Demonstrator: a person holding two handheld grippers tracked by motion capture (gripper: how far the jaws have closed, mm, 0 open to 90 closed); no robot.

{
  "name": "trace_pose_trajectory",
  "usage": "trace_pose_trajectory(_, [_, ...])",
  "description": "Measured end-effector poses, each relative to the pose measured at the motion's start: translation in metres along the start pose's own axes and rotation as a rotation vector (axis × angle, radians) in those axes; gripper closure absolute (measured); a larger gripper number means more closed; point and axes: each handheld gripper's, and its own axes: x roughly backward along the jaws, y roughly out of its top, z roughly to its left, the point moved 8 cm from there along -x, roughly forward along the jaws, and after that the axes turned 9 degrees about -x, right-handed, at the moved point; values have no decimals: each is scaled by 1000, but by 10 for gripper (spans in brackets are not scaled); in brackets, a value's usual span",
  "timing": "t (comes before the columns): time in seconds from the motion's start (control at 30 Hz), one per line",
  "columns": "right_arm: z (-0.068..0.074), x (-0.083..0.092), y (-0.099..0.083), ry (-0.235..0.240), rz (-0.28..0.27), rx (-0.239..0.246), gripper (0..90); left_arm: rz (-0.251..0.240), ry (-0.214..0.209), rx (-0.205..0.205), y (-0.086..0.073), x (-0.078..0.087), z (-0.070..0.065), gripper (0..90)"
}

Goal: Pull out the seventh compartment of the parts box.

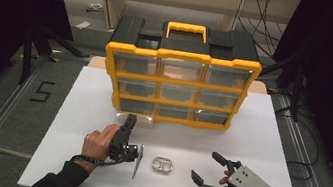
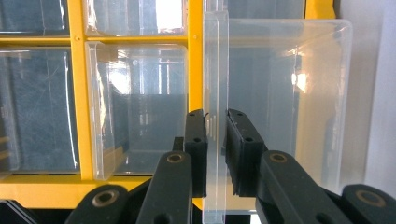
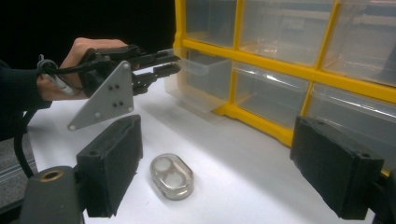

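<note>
**Drawer pinched at its front lip, slide axis straight toward the holder**

At left, left gripper closed on the handle lip of the clear drawer, bottom-left slot of the yellow organizer; pads clamped either side of the thin clear plate in the left gripper view, drawer partly out of its slot. Long axis of the drawer in line with those jaws, running from cabinet front toward the near table edge, so any further travel judged to lie along that line, not sideways. Middle of the white table: small clear two-hole piece, lying flat, apart from both tools. At right, right gripper hovering near the table, jaws wide apart, nothing between them, nearer the two-hole piece than the drawer.
</note>
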Motion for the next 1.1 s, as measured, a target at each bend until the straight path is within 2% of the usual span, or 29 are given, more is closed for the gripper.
trace_pose_trajectory(0.13, [0,0,0,0,3,2,179,-5,-1,7,1,4,0,793])
trace_pose_trajectory(0.3, [0,0,0,-1,2,0,179,-7,1,-11,2,6,2,793])
trace_pose_trajectory(0.33, [0,0,0,0,-1,-1,179,-12,4,1,2,7,1,793])
trace_pose_trajectory(0.43, [0,0,0,-1,0,-1,179,-15,4,4,2,9,1,793])
trace_pose_trajectory(0.6, [0,0,0,0,0,-1,179,-19,5,-9,2,13,2,793])
trace_pose_trajectory(0.67, [0,0,0,-1,0,0,179,-24,4,5,2,15,1,793])
trace_pose_trajectory(1.1, [0,0,0,-2,0,1,180,-21,-17,13,2,21,1,786])
